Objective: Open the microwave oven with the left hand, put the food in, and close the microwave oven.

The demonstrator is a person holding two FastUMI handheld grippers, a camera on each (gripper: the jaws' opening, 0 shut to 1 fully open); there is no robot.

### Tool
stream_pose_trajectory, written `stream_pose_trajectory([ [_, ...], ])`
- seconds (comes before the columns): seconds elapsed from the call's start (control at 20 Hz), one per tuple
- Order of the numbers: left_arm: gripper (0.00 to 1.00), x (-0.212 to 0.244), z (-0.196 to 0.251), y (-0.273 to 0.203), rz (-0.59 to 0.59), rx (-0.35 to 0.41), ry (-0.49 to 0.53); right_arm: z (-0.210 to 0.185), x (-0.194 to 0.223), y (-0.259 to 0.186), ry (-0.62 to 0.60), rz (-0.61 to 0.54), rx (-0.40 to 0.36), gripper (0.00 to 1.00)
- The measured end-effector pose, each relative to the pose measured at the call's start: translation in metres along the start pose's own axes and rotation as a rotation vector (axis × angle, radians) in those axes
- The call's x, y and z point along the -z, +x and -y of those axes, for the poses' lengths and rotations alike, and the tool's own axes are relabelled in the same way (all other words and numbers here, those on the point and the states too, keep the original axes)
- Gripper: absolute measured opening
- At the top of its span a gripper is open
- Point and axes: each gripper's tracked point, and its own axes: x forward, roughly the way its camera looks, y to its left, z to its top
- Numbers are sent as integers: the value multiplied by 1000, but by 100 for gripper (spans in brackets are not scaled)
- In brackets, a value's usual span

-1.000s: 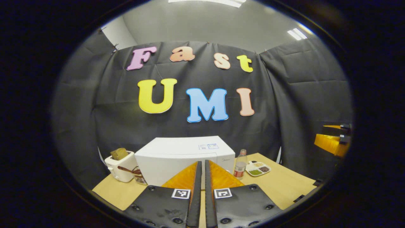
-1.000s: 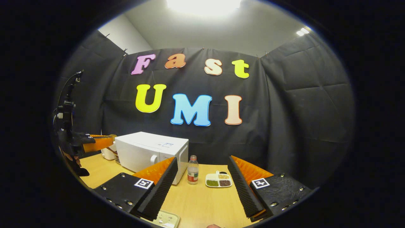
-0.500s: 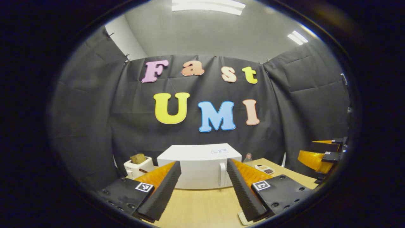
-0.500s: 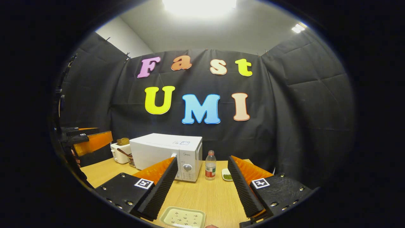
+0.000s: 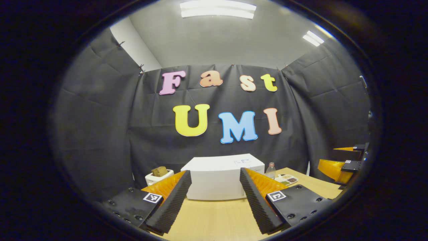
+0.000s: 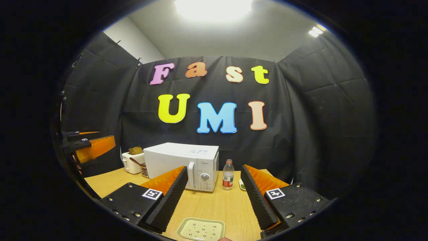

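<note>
Both hand-held grippers, left (image 5: 212, 201) and right (image 6: 214, 197), stood spread, empty. Microwave (image 6: 182, 160) sat shut on table (image 6: 214, 207) (plate (image 6: 201, 229) nearby). Advice: align left fingers squarely around handle (image 6: 191, 174) before pulling.

Both gripper views look level across the wooden table (image 5: 214, 217) toward the distant white microwave oven (image 6: 182, 159), which they share.

microwave oven (image 6: 183, 160): top sticker, door brand mark | both too small to read
</note>
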Motion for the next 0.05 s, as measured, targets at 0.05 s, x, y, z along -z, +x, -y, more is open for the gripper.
stream_pose_trajectory([
  [0.05, 97, 0, 0, -2, 1, 3, 3, -1, -1, -1, 0, 2, -1, 97],
])
